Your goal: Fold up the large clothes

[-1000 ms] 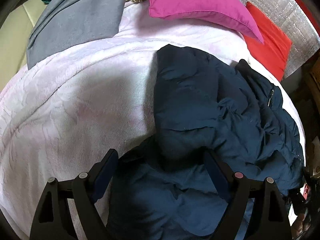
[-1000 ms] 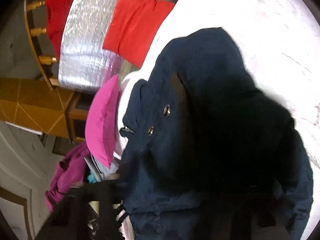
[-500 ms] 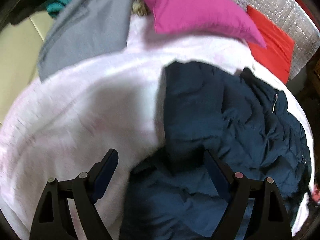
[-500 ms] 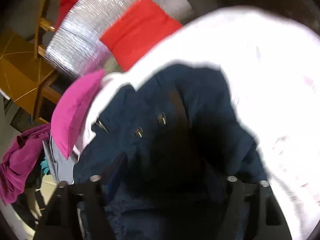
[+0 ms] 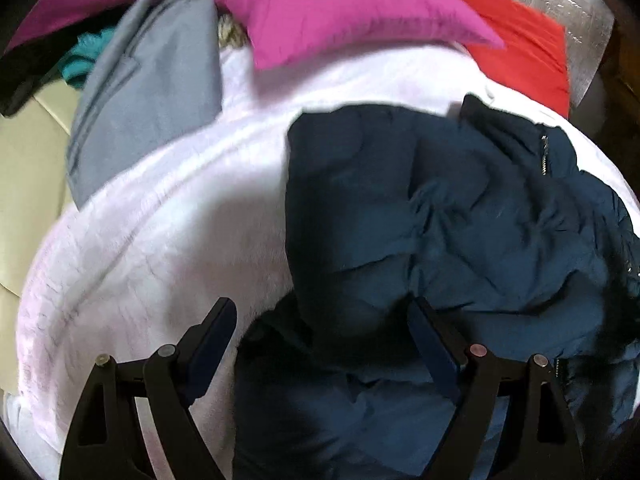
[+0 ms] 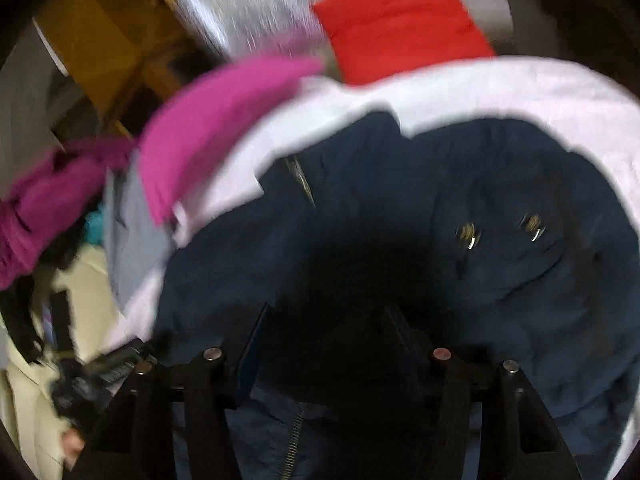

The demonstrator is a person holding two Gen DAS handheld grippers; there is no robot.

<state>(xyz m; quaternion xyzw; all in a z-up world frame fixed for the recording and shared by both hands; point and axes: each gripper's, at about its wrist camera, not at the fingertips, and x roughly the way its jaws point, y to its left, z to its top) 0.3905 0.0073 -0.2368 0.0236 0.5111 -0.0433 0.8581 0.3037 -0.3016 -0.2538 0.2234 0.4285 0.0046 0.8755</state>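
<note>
- Pale pink fleece blanket [image 5: 160, 240] covers my work surface, with the navy puffer jacket [image 5: 460, 220] rumpled on its right half
- I see my left gripper [image 5: 324, 320] low over the jacket's near edge, fingers spread wide, gripping nothing
- My right gripper [image 6: 324, 320] hovers above the jacket's dark folds, fingers apart; I cannot tell whether cloth is caught
- Farther back lie a grey garment [image 5: 152, 92], magenta pillow [image 5: 340, 8] and red cushion [image 5: 520, 48]

I see the jacket [image 5: 440, 216] lying toward the blanket's [image 5: 160, 240] right edge; two pillows [image 5: 340, 12] sit along its far edge, folded cloth [image 5: 152, 92] at its far-left corner.
</note>
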